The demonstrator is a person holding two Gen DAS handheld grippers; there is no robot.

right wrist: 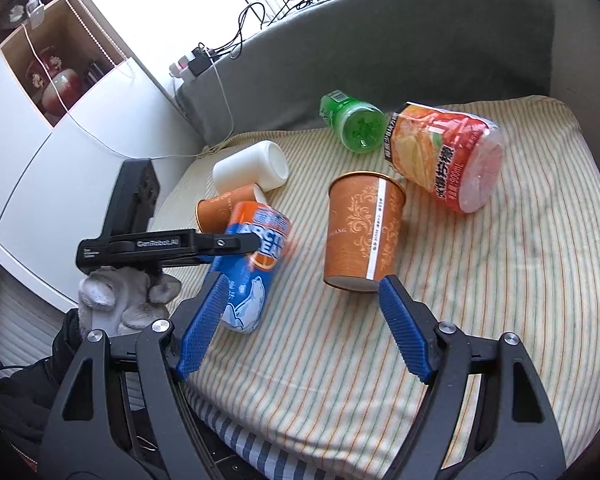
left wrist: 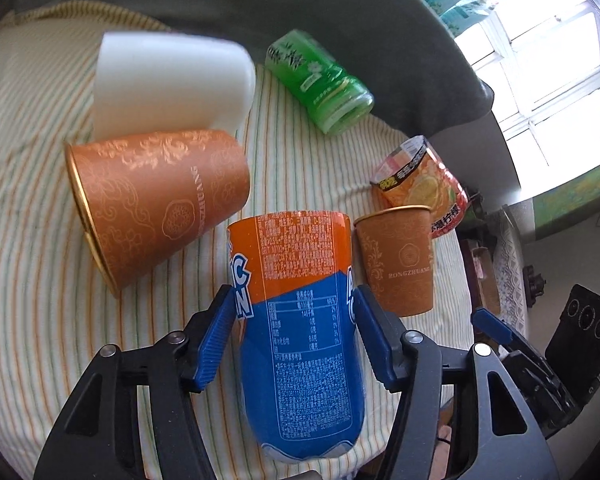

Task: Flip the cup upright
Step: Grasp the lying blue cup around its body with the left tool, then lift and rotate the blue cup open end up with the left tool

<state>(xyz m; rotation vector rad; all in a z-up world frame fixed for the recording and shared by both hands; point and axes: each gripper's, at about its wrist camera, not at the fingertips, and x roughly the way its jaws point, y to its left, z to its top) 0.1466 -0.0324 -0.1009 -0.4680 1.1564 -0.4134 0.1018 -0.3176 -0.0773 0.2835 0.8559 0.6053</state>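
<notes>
The blue-and-orange cup sat tilted between the pads of your left claw, which was closed on its printed sides about midway along. From the right camera the cup leaned with its orange end up and its rounded blue end low, near or on the striped cushion; I could not tell whether it touched. It looked partway through the turn, not yet standing.

It read as thin plastic with a glossy label, so probably light, slick and easy to dent. A gentle squeeze across the middle seemed wiser than a pinch at the rim, and the soft cushion could let it topple once set down.

Your gloved hand gripped the left tool's handle. Your right claw was spread wide and carried nothing.

Just beyond it stood a brown paper cup, already upright. A second paper cup lay on its side close to the held cup, touching a white cup behind it. Farther back lay a green cup and a fruit-labelled cup.
</notes>
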